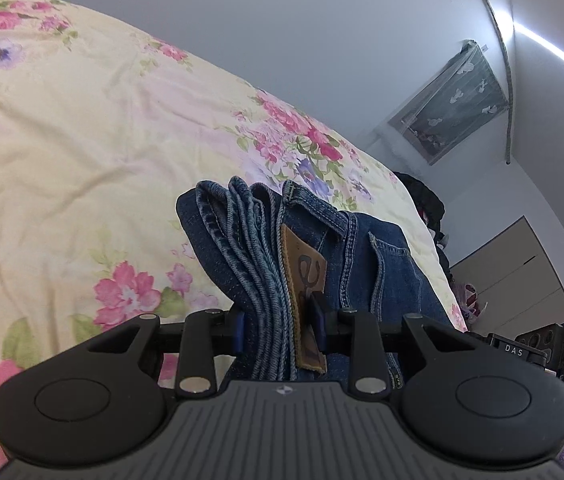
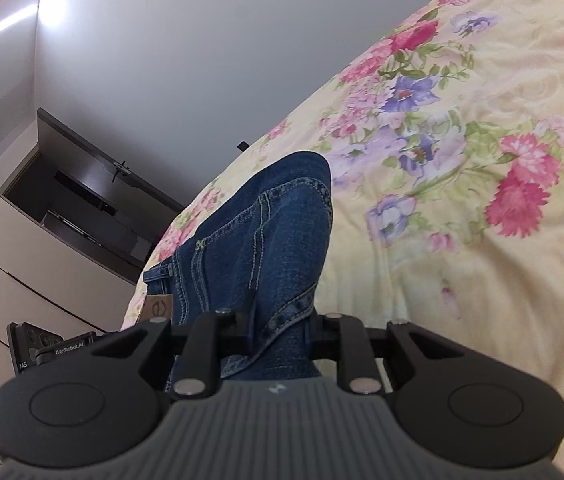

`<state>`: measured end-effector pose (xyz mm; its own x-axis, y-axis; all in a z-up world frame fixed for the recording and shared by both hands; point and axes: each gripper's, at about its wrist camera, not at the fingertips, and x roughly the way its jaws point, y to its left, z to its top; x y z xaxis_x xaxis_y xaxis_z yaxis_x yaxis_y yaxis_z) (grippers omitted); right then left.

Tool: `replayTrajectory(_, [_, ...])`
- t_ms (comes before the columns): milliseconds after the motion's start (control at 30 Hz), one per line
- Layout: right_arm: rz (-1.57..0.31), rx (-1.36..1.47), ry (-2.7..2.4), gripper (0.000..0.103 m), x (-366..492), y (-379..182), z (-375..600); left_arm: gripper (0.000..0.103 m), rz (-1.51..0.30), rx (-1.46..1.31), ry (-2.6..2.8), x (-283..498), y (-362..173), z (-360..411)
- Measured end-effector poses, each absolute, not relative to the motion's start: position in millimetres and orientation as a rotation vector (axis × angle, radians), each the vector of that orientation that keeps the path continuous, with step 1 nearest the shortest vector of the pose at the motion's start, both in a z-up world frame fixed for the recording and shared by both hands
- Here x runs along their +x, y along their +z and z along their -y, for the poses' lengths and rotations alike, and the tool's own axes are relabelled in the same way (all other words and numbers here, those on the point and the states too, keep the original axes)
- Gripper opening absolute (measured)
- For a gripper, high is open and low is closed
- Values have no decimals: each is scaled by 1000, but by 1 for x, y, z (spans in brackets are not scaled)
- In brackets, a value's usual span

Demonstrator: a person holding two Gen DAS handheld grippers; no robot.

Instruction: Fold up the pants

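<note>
Both grippers, left (image 1: 279,322) and right (image 2: 282,326), clamp the jeans (image 1: 322,240): heavy, floppy denim, best pinched at thick waistband layers.

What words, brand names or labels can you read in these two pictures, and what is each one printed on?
"DAS": on the other gripper's black body, at the right edge of the left wrist view.
"GenRobot.AI": on the black gripper body at the left of the right wrist view; below it "JAS", partly cut off.
Leather patch on the jeans: one large curled mark, perhaps an "e"; no readable word.
Small emblems on the gripper housings: no text.
</note>
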<state>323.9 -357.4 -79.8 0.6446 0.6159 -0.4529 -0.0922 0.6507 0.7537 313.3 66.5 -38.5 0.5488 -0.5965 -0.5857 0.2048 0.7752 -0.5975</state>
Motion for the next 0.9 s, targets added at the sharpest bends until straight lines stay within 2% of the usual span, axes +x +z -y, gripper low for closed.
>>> replayTrajectory(200, [-759,786,533,16,312,-65,297,34,-837,-448,-452,286,-6,-119])
replayTrajectory(400, [-779,783,606,16,319,-65,229,34,-829,-435,-402,277,3,-179])
replayTrajectory(900, [-833,756,656,16,378,-114,116,34,-840,-513,-357,312,-57,-291])
